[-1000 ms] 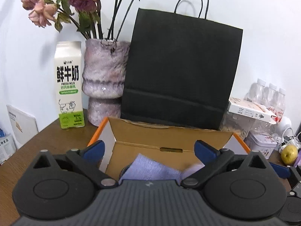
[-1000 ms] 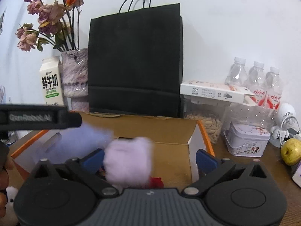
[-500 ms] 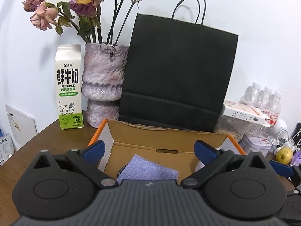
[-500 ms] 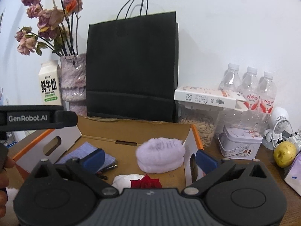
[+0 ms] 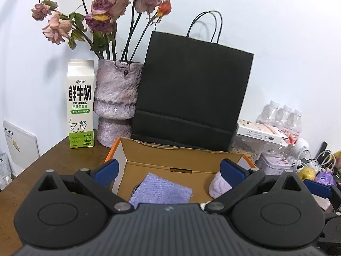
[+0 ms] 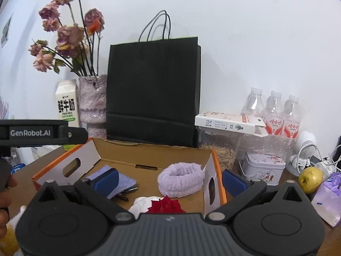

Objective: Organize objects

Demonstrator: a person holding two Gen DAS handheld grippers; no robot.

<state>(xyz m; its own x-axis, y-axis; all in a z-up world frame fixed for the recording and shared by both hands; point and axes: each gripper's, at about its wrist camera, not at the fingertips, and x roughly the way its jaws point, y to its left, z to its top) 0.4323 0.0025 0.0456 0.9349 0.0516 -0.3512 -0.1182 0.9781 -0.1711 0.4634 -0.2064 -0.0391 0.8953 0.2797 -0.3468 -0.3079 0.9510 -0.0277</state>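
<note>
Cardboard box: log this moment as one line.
left gripper: open, empty | right gripper: open, empty | cardboard box: lilac headband, purple cloth, red flower inside

My way down into the open box (image 6: 149, 155) is free; the black bag (image 6: 153, 89) walls off its back.

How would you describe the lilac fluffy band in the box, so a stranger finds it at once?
Find the black paper bag; the open cardboard box lies before it. Inside, near the right wall, rests the lilac fluffy headband, a thick ring, unlike the flat purple cloth beside it.
</note>
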